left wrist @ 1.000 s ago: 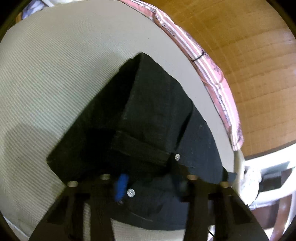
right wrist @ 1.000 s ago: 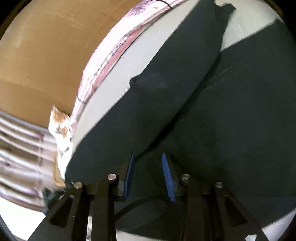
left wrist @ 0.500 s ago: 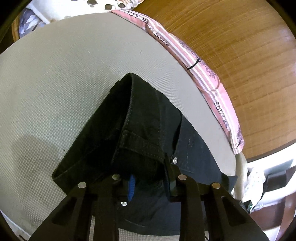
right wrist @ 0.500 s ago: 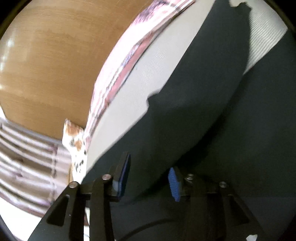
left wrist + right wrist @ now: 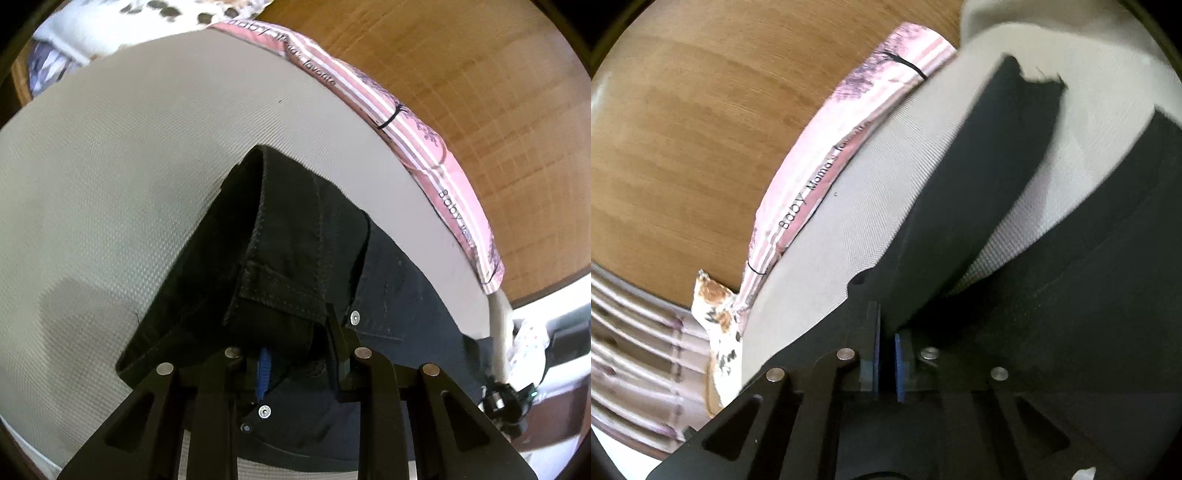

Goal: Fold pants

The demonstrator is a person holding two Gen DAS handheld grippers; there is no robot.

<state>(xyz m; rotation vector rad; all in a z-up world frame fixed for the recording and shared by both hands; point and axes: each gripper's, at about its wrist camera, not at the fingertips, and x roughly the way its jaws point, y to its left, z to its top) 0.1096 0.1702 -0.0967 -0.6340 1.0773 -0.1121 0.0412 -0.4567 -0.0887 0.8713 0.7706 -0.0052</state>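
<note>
Grey mat over a wood floor: your left gripper pinches the pants at the waistband; your right gripper clamps a leg fold, near edge.

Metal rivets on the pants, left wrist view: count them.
2. One rivet by the right finger's tip, one low between the fingers. Folds of the pants may hide others.

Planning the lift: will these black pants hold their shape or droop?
Likely floppy: the pants already sag from the left claw. Thick stitched waistband probably adds weight. The leg hangs slack from the right claw.
</note>
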